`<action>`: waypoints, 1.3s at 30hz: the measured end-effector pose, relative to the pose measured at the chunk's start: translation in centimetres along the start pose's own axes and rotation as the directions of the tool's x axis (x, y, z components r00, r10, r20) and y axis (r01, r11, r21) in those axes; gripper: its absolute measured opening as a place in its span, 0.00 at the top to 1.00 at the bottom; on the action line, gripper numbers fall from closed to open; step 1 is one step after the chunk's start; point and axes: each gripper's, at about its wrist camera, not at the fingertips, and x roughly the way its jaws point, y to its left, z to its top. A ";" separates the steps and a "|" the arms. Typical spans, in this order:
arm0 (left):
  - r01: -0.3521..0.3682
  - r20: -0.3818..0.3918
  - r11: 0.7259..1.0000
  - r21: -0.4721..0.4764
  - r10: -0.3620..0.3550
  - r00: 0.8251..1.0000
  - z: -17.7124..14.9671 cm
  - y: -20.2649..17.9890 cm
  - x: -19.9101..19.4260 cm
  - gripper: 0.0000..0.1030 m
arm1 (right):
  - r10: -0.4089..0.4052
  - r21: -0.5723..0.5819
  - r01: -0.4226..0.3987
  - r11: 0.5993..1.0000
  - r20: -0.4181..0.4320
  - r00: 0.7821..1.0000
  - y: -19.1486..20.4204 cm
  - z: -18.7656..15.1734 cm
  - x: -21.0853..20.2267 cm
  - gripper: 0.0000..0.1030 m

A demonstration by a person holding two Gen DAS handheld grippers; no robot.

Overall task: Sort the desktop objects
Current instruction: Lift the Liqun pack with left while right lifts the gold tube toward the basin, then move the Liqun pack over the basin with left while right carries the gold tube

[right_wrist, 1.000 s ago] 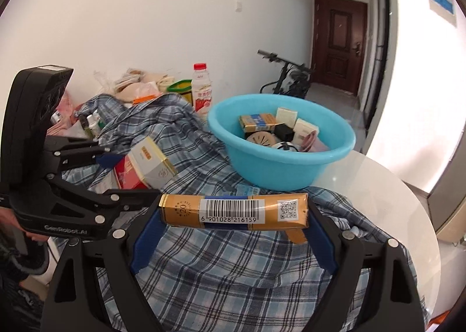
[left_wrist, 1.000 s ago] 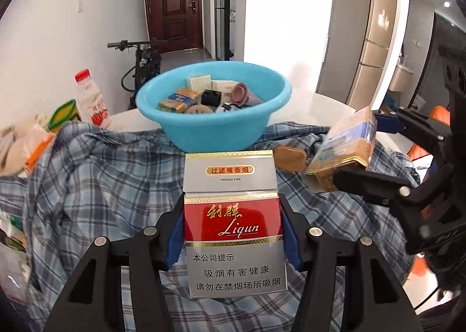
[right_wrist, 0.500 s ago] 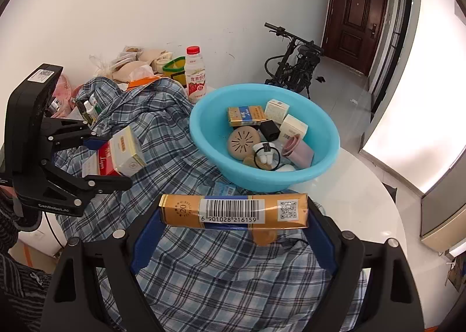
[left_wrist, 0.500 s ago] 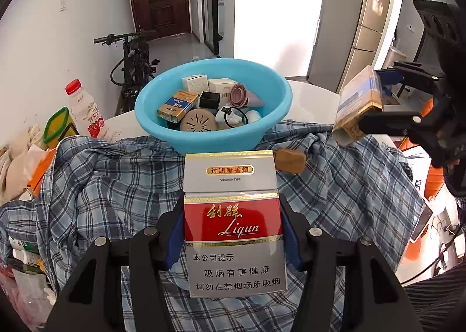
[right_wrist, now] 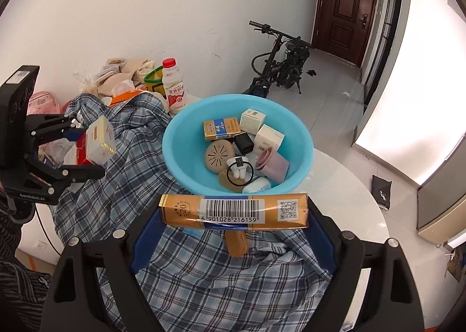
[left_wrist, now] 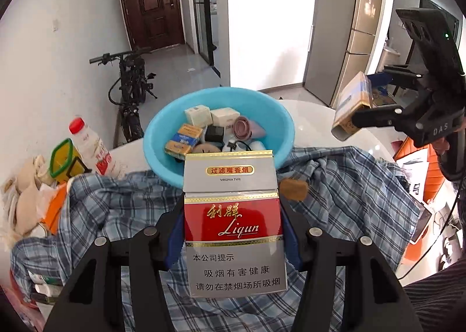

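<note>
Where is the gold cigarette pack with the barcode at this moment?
The gold pack is clamped crosswise in the right gripper, held in the air above the plaid shirt, just short of the blue basin. The left wrist view shows it at right.

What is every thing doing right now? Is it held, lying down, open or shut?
left tongs: shut on red pack.
red pack: held upright, lid closed.
right tongs: shut on gold pack.
gold pack: held sideways.
blue basin: upright, partly filled.
milk bottle: standing, capped.
checked shirt: spread, rumpled.
</note>
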 end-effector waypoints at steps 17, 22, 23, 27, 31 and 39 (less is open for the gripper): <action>0.027 0.073 0.999 -0.029 -0.025 0.997 6.1 2.8 1.5 0.43 | -0.018 0.021 0.017 1.000 0.061 0.998 -2.2 4.6 -1.7 0.16; -0.017 0.107 0.998 -0.061 0.023 0.994 7.9 4.3 2.6 0.43 | -0.013 0.017 0.012 1.000 0.101 0.995 -2.4 6.1 -0.9 0.16; -0.033 0.118 0.997 -0.064 0.041 0.992 8.3 4.6 2.8 0.43 | -0.009 0.015 0.008 1.000 0.110 0.994 -2.5 6.3 -0.6 0.16; -0.021 0.139 0.994 -0.110 0.036 0.990 9.6 6.1 4.2 0.43 | -0.060 -0.002 0.061 0.998 0.175 0.983 -2.3 6.7 1.1 0.16; -0.047 0.142 0.992 -0.118 0.064 0.988 10.4 6.8 6.7 0.43 | -0.128 0.027 0.125 0.992 0.243 0.961 -2.8 6.7 3.3 0.16; -0.087 0.105 0.986 -0.140 0.102 0.989 10.7 8.9 12.3 0.43 | -0.134 0.067 0.121 0.990 0.245 0.960 -4.7 7.3 8.7 0.16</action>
